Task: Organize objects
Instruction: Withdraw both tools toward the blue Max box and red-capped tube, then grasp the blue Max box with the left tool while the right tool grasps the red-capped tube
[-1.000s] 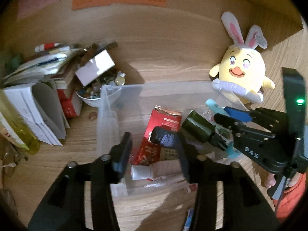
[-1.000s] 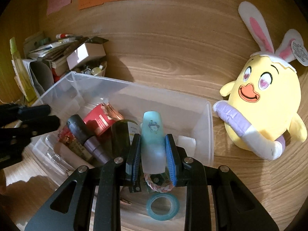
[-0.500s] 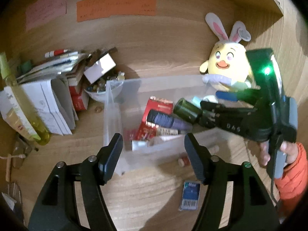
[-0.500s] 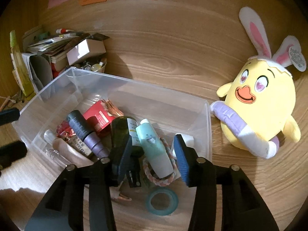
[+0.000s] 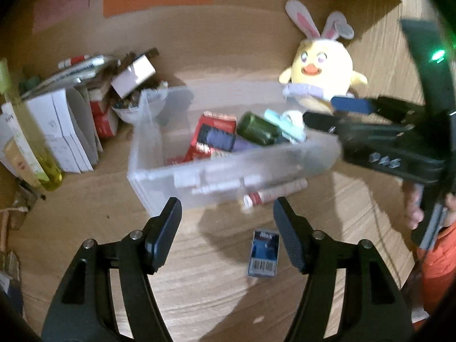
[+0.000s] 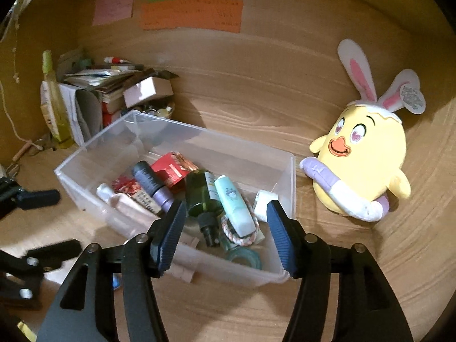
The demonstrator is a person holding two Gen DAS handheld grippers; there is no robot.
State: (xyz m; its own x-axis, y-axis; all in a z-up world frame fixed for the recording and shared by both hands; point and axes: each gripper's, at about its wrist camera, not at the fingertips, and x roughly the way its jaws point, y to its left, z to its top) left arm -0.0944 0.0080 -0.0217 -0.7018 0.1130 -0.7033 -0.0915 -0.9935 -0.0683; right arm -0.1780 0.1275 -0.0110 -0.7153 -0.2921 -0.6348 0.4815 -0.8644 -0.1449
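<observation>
While the pale mint tube (image 6: 235, 205) lay in the clear plastic bin (image 6: 287, 176), nothing was held. The right gripper (image 6: 225, 235), jaws just opened, and the left gripper (image 5: 226, 236) were spread empty.

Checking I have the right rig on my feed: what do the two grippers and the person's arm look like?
Both grippers are black with two angled arms and silver pivot screws. The right gripper has ribbed blue pads; the left gripper has dark pads. The right one's body shows a green light and pale lettering. An orange sleeve covers the arm.
</observation>
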